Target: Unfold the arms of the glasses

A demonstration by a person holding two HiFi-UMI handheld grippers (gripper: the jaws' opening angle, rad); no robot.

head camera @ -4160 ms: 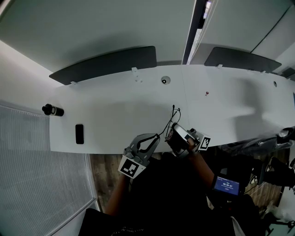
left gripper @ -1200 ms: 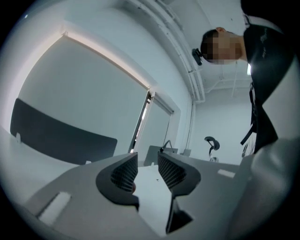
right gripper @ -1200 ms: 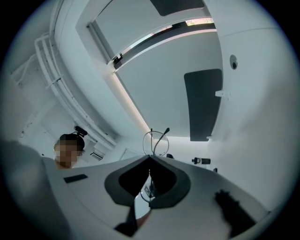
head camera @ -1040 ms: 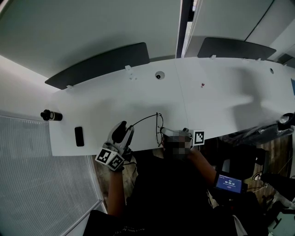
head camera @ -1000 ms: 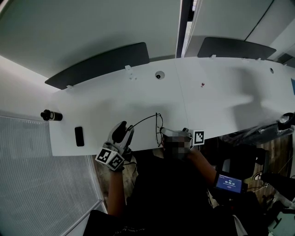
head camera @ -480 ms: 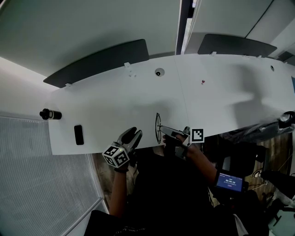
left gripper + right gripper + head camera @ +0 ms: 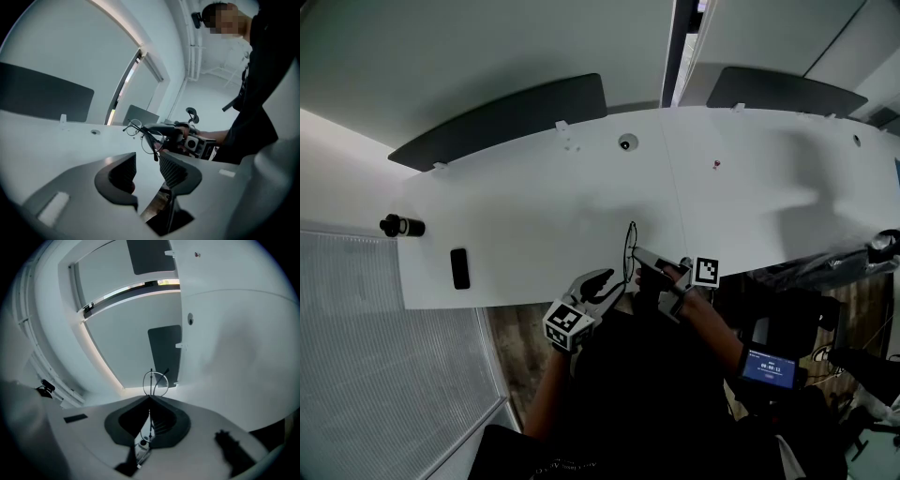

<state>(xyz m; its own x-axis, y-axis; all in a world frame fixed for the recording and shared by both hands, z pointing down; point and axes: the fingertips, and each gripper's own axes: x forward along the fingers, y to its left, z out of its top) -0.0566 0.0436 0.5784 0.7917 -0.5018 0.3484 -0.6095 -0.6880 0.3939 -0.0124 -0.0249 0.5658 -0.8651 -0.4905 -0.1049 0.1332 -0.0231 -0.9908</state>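
1. Here are the thin black wire-framed glasses (image 7: 154,382), pinched edge-on in the right gripper (image 7: 150,398). Its two fingers are pressed together on the frame, and the round lenses stand just past the fingertips.
2. From the left gripper view, the glasses (image 7: 152,140) jut out of the right gripper (image 7: 174,134). One thin arm slants down across a lens, its dark tip just above the nearer finger.
3. The left gripper (image 7: 147,154) has its fingers (image 7: 123,171) spread apart with nothing between them. The glasses sit just beyond the gap, not touching.
4. From the head view, the glasses (image 7: 630,246) are upright above the near edge of the long white table (image 7: 534,216). They are at the tips of the right gripper (image 7: 639,255), and the left gripper (image 7: 609,281) is close beside it.
5. Well to the left of both sets of fingers lie a small flat black rectangular block (image 7: 460,269) and a short black cylinder (image 7: 397,225).
6. Far beyond the fingertips, a round grey grommet (image 7: 625,142) sits near the table's back edge, with a dark curved divider panel (image 7: 502,120) behind it.
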